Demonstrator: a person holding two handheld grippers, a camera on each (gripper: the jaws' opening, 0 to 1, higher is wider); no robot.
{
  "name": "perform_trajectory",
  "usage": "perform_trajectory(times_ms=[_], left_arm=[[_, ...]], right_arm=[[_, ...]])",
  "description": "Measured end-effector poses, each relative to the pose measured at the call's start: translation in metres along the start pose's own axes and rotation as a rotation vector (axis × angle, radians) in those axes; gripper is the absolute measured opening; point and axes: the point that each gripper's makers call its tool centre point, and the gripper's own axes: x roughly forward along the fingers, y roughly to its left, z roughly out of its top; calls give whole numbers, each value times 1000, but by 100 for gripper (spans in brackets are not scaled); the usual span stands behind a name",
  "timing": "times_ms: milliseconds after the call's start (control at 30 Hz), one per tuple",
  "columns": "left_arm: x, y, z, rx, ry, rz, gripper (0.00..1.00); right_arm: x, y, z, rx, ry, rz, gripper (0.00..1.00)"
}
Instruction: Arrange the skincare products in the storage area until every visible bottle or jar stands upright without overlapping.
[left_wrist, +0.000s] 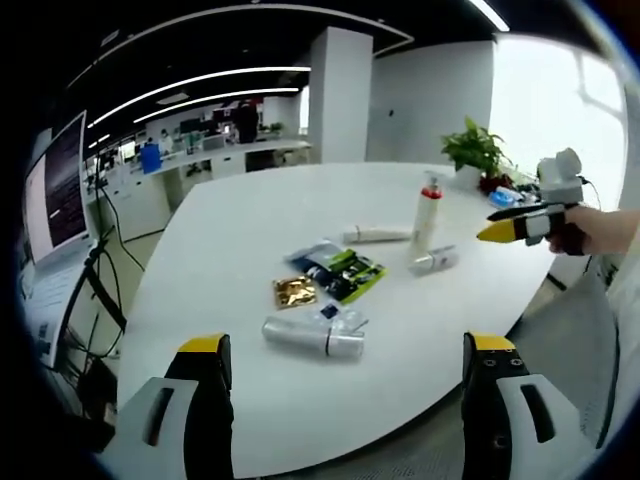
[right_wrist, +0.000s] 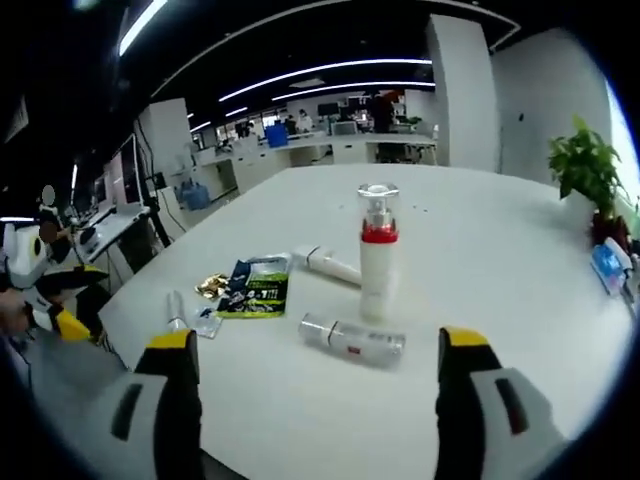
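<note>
On the white table (left_wrist: 250, 215) a tall pump bottle with a red band (left_wrist: 428, 210) (right_wrist: 378, 255) stands upright. A small clear bottle (left_wrist: 433, 261) (right_wrist: 352, 340) lies on its side beside it. Behind them lies a white tube (left_wrist: 378, 234) (right_wrist: 327, 264). A silver bottle (left_wrist: 312, 337) (right_wrist: 177, 310) lies near the table edge. My left gripper (left_wrist: 346, 348) (right_wrist: 62, 300) is open, short of the silver bottle. My right gripper (right_wrist: 317, 340) (left_wrist: 525, 225) is open too, held off the table edge facing the clear bottle.
Green and blue sachets (left_wrist: 340, 270) (right_wrist: 255, 285) and a gold sachet (left_wrist: 295, 292) (right_wrist: 211, 286) lie flat mid-table. A potted plant (left_wrist: 475, 150) (right_wrist: 585, 165) and a blue item (right_wrist: 608, 268) sit at the far edge. Desks and monitors (left_wrist: 60, 190) stand beyond.
</note>
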Motion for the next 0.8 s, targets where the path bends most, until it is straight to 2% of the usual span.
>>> perform_trajectory(times_ms=[200,500,667,733,800], left_arm=[[0,-1,0,1,-2,-3,94],[-1,-2,-1,8,-1,-10,94],[-1,-3,-1,11,0,-15,94],[-1,-3,-1,12,1,-15,94],[-1,-4,-1,13,2,-16,94]], right_arm=[[-14,10,-3,15,-17,8,100],[-28,13,-13,25,-18,-15,100],[-30,15,-17,13,-35,-36,100],[-29,16,-20,0,-21,-37,100],[-29,15,-13,-2,-55,-39,100]])
